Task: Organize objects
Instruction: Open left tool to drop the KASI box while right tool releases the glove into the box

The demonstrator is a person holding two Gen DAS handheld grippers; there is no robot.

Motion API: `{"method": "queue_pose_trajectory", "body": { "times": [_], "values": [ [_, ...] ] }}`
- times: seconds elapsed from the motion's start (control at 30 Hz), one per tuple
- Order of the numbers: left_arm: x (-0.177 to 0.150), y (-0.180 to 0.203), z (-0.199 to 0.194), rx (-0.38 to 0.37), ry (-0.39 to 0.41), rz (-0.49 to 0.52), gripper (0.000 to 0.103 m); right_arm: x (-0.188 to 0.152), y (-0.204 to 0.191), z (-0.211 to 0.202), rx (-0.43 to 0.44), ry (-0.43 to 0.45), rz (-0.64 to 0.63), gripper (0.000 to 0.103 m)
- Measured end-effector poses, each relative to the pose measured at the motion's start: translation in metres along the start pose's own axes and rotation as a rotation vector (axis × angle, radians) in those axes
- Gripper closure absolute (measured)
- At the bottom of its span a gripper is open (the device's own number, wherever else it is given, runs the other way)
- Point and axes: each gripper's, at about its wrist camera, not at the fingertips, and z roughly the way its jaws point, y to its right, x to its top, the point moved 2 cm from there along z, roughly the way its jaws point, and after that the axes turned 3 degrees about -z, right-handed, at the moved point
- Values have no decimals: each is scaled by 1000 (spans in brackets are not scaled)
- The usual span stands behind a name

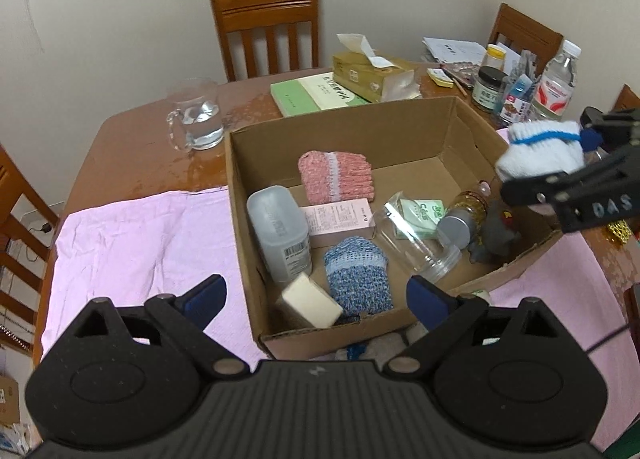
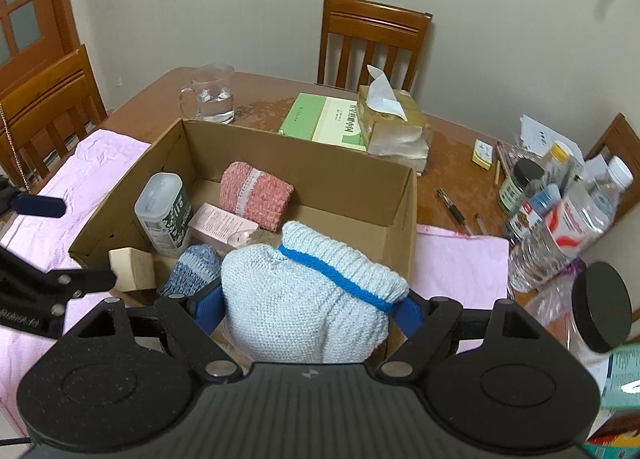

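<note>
A cardboard box (image 1: 400, 127) stands on a pink cloth. Inside lie a pink knit piece (image 1: 336, 177), a blue knit piece (image 1: 358, 279), a beige block (image 1: 310, 301), a white plastic container (image 1: 280, 231), a pink carton (image 1: 340, 215), a clear cup (image 1: 416, 235), a grey-capped bottle (image 1: 464, 219) and a grey toy (image 1: 496, 235). My left gripper (image 1: 316, 297) hangs open over the box's near edge, holding nothing. My right gripper (image 2: 308, 311) is shut on a white knit piece with a blue stripe (image 2: 304, 291), above the box's right wall (image 1: 540, 151).
A glass mug of water (image 1: 196, 119), a green book (image 1: 316, 95) and a tissue box (image 1: 372, 75) sit behind the box. Bottles and jars (image 1: 556, 83) crowd the far right corner. Wooden chairs (image 1: 268, 35) ring the table. Pens (image 2: 452, 205) lie right of the box.
</note>
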Motion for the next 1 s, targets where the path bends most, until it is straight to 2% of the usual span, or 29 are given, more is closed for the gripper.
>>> {"method": "queue_pose_trajectory", "body": {
  "times": [0.23,0.53,0.6,0.67,0.7,1.0],
  "values": [
    [-11,2,-4,36,-4,-34,3,17,8,22,13,6,-63,17],
    [-19,3,-4,101,-29,-98,3,38,27,67,29,-19,-78,17],
    [-21,3,-3,110,-40,-112,3,41,33,76,25,-15,-62,13],
    [-22,4,-2,113,-48,-121,3,42,39,83,16,-21,-35,2],
    [-22,4,-2,115,-50,-124,3,43,41,84,20,-16,-26,1],
    [-25,6,-3,114,-49,-152,3,39,48,79,16,-11,-24,0]
  ]
}}
